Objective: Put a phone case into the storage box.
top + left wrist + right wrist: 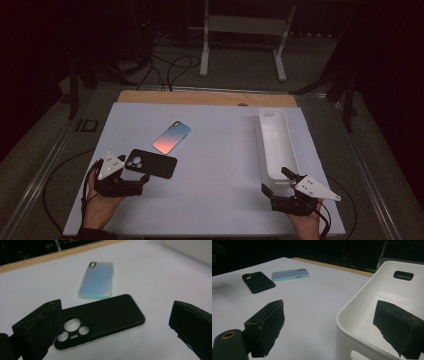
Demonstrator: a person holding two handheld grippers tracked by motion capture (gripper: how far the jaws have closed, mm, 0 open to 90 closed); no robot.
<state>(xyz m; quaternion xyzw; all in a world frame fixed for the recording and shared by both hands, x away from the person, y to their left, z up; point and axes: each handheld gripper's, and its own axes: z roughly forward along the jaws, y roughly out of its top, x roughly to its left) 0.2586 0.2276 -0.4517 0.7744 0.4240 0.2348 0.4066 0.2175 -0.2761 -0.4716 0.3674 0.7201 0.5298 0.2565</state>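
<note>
1. The left gripper sits at the near left of the table, its jaws spread wide with nothing pinched between them; in the left gripper view the black phone case lies flat on the sheet between the two pads, its camera end just beside the left pad, with bare sheet between it and the right pad.
2. The right gripper rests at the near right, jaws likewise spread and empty, straddling the near end wall of the white bin: one pad hangs over the inside, the other outside over the sheet.
3. The black case is matte, thin, round-cornered, with a cut-out cluster of round camera holes.
4. Just beyond it, near but apart, lies the gradient phone case, glossy, shading from pale blue to pinkish orange, with one small camera opening.
5. The bin is a long, narrow, smooth plastic trough with rounded rim and a slot handle in its far end.
6. The white table sheet is open across its middle, between cases and bin; a wooden edge borders its far side.
</note>
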